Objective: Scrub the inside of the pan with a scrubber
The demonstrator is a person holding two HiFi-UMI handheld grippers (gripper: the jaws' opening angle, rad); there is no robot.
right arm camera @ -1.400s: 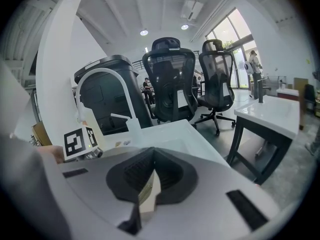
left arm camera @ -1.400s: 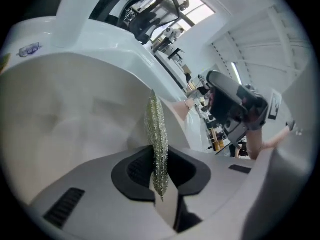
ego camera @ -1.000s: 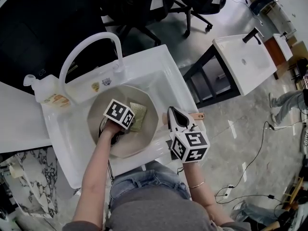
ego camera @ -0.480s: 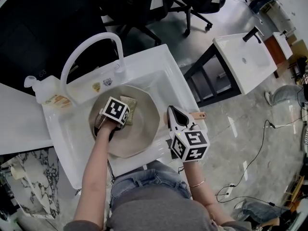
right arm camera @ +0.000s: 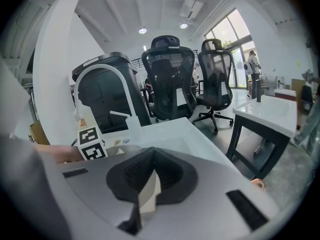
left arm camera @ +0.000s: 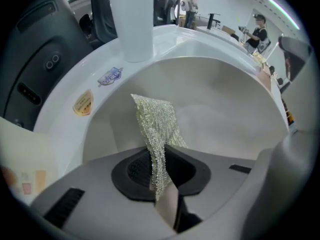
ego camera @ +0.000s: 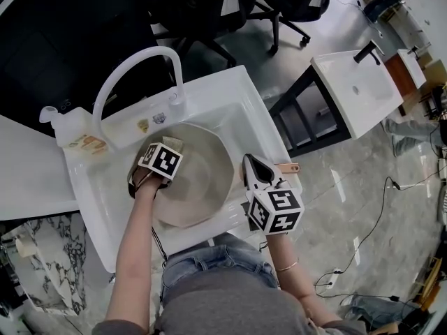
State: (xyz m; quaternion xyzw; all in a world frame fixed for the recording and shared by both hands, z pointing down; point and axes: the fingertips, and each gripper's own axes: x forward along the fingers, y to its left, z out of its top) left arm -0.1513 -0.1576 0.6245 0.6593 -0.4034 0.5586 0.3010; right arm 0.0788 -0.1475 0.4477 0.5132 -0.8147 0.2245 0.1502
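Scrubber (left arm camera: 156,129) in left gripper (left arm camera: 162,184), inside pan (left arm camera: 225,109)

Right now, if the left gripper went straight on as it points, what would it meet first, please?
Probably the inner wall of the pan: the left gripper, shut on the scrubber, aims at it, with the sink ledge beyond; depth unclear.

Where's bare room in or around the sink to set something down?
Free: the pan's right half, between left gripper and right gripper; the counter left of the sink.
Crowded: back ledge with faucet and bottle; pan's left, at the scrubber; right rim at the handle.
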